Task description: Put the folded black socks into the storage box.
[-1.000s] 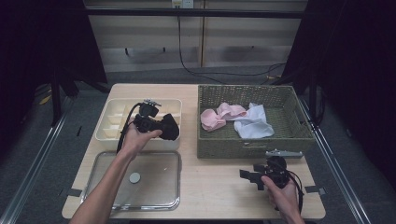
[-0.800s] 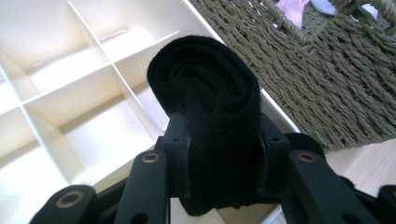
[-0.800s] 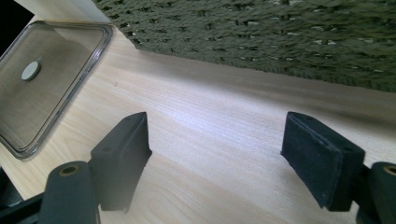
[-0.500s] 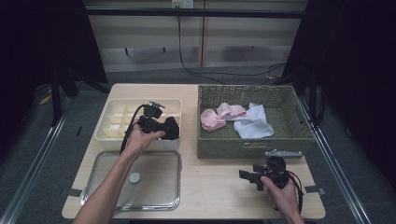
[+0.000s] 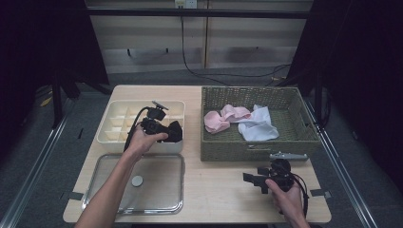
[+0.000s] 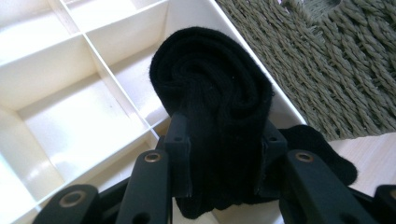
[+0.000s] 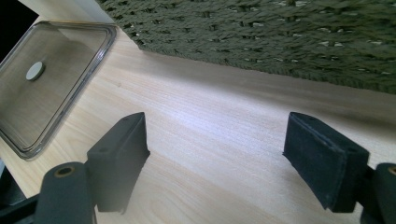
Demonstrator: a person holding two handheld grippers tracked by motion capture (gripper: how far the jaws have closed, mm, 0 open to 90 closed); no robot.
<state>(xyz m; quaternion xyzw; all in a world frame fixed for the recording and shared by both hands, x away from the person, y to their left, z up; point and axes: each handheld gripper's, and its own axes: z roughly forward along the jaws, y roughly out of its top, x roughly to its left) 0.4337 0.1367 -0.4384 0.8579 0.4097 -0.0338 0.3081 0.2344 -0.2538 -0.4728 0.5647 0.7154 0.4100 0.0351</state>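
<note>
High view, since a second ago: left gripper (image 5: 172, 133) clamped on rolled black sock (image 6: 212, 107), nudged over divided white box (image 5: 114, 124), placement near; right gripper (image 5: 254, 180) open, idle by basket (image 5: 304, 137).

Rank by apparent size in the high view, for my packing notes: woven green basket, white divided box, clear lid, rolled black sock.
1. Woven green basket
2. Clear lid and white divided box: look alike, unranked
3. Rolled black sock
</note>
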